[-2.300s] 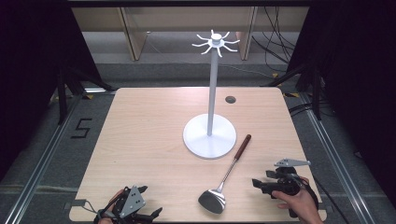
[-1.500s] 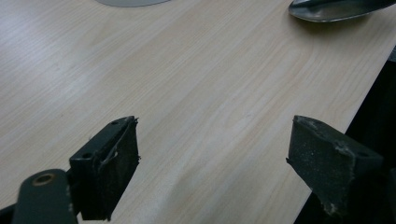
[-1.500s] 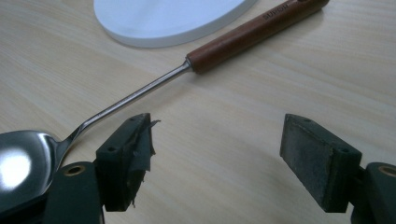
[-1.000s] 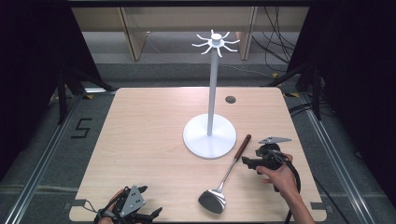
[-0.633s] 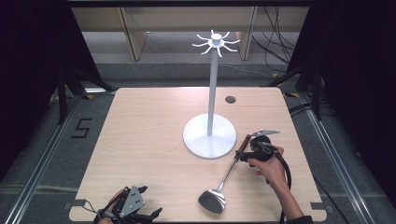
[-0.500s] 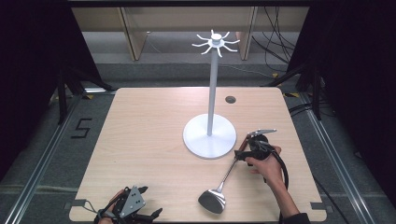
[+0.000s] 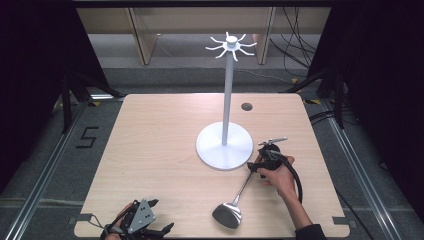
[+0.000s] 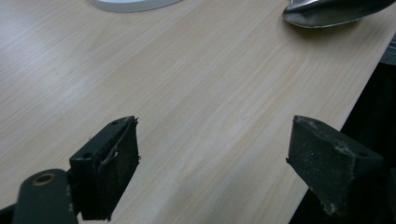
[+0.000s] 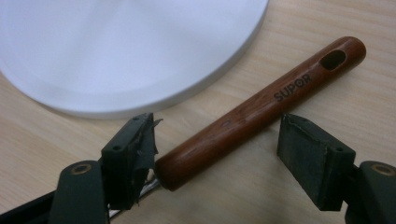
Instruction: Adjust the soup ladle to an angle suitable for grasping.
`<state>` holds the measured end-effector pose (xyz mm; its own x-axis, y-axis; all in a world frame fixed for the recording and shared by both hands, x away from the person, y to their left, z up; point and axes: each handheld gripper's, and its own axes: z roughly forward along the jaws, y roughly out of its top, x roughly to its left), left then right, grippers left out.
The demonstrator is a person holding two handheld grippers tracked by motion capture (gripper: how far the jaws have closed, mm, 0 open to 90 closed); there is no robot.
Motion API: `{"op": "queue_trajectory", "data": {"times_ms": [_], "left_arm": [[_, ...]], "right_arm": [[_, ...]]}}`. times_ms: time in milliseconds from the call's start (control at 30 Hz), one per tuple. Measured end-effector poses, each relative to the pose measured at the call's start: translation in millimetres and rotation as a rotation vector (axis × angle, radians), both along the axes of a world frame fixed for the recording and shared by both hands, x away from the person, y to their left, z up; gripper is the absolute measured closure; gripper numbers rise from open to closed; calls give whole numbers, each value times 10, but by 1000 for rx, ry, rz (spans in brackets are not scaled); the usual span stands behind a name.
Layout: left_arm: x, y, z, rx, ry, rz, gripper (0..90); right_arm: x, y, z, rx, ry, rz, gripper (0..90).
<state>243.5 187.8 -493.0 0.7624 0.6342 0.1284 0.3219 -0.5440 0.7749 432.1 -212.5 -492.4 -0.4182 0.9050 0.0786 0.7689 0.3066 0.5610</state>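
Two open jaws straddling ladle handle (image 9: 261, 109), R gripper (image 9: 217, 156)

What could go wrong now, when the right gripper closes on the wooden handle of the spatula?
The handle lies slanted between the open jaws of the right gripper, so it could twist or roll out. The white stand base sits close and might get bumped. The metal blade may sag when lifted.
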Motion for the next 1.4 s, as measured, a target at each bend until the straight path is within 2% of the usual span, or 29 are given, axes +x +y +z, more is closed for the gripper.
{"op": "queue_trajectory", "data": {"times_ms": [33, 100, 133, 200, 267, 300, 333, 400, 467, 567, 600, 633, 733, 833, 867, 900, 933, 967, 1033, 1067, 1133, 1167, 1200, 1233, 1267, 1300, 1333, 1367, 1400], "left_arm": [[-3, 1, -4, -8, 12, -5, 156], [1, 2, -5, -11, 8, 10, 155], [7, 4, 1, -6, -7, 8, 156], [-2, -1, -6, -9, 10, 8, 155], [3, 6, -8, -1, 6, 2, 156], [3, 6, -8, -1, 6, 2, 156], [14, 5, -8, 3, -10, 17, 156], [11, 23, 4, 10, -4, 6, 156], [6, 19, -9, -13, 9, 19, 156], [15, 14, -8, -9, 0, 18, 156], [12, 18, -1, -4, 12, 3, 156], [8, 17, -3, -6, 19, 3, 156], [20, 22, 0, 4, -8, 19, 156], [16, 30, 2, -2, -2, 10, 156], [22, 29, -2, -6, -15, 13, 156], [18, 30, 10, -6, 10, 12, 156], [14, 25, 9, -14, 12, 10, 156], [15, 30, 5, 2, 7, 10, 156], [20, 29, -3, -7, -11, 13, 156], [16, 30, 8, -10, 13, 15, 156], [22, 35, 12, 0, 8, 11, 156], [22, 28, -2, -9, -11, 12, 156], [25, 30, -3, -3, -19, 11, 156], [18, 26, -5, -12, -2, 23, 156], [20, 30, 9, -11, 12, 16, 156], [19, 27, 10, -14, 11, 15, 156], [18, 27, 8, -10, 12, 12, 156], [24, 26, -3, -5, -15, 14, 156], [25, 29, -4, -4, -14, 16, 156]], "right_arm": [[-2, 13, -4, -1, 11, -5, 291], [-30, 46, 9, 6, 39, -39, 289], [-20, 32, 3, -3, 27, -20, 289], [-8, 9, -4, -12, 15, -1, 292], [4, 0, -12, -4, 26, -2, 289], [12, -3, -23, -2, 10, 3, 291], [33, -15, -15, -8, 27, 14, 303], [50, -18, 3, -10, 45, 1, 337], [61, -20, 6, -18, 38, 10, 358], [64, -30, 28, -24, 59, 12, 406], [80, -46, 20, -33, 42, 31, 419], [87, -43, 27, -25, 50, 22, 435], [129, -90, 36, -33, 65, 41, 480], [159, -129, 72, -29, 108, 44, 521], [167, -140, 85, -25, 126, 32, 536], [183, -179, 70, -48, 107, 65, 549], [187, -193, 85, -51, 125, 63, 560], [201, -223, 72, -55, 108, 80, 571], [202, -258, 87, -80, 132, 87, 589], [204, -280, 91, -88, 134, 102, 598], [194, -306, 97, -105, 128, 116, 614], [184, -323, 114, -121, 136, 130, 626], [169, -321, 131, -108, 167, 111, 640], [160, -344, 125, -114, 155, 134, 651], [145, -361, 136, -128, 167, 146, 662], [135, -371, 123, -135, 166, 140, 671], [123, -396, 135, -147, 163, 177, 678], [99, -402, 142, -150, 164, 187, 682], [81, -411, 149, -156, 173, 198, 686]]}}
